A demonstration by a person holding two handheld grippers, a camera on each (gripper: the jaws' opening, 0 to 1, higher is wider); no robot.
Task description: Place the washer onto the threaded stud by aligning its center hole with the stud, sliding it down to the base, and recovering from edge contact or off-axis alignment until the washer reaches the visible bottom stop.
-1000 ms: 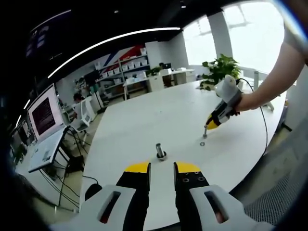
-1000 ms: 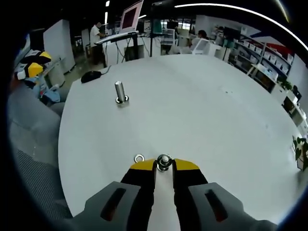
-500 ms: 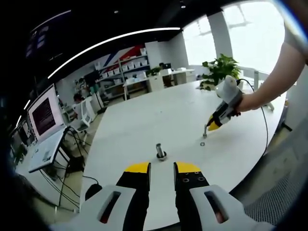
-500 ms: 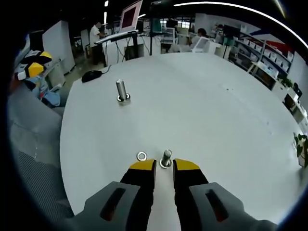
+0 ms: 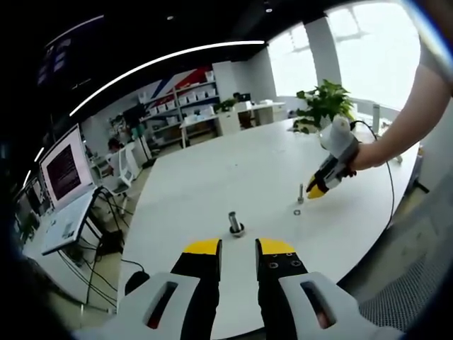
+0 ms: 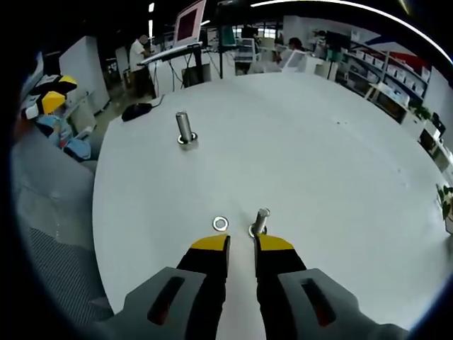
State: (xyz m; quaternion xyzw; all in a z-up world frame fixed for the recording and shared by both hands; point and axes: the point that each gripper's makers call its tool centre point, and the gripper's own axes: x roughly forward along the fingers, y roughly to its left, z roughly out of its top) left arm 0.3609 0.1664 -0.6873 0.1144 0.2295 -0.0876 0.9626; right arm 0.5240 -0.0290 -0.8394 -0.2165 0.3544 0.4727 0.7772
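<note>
Lying flat on the white table (image 6: 340, 177), the washer (image 6: 220, 224) sits just beyond your right gripper (image 6: 241, 244), a little to the left of its left yellow tip, and nothing is touching it. The threaded stud (image 6: 260, 221) stands upright just past the right tip, close beside the washer but apart from it. Your right gripper's jaws are slightly parted with nothing between them.

In the left gripper view, your right gripper (image 5: 318, 190) is angled tip-down over the table, your hand (image 5: 359, 154) and bare forearm reaching in from the right; the stud (image 5: 301, 194) and washer (image 5: 298, 212) lie just beside its yellow tip.

Your left gripper (image 5: 239, 248) hovers with its jaws apart and empty, pointing at a second stud (image 5: 235, 223) standing just ahead of it. The right gripper view shows that second stud (image 6: 185, 128) well apart from the washer.
</note>
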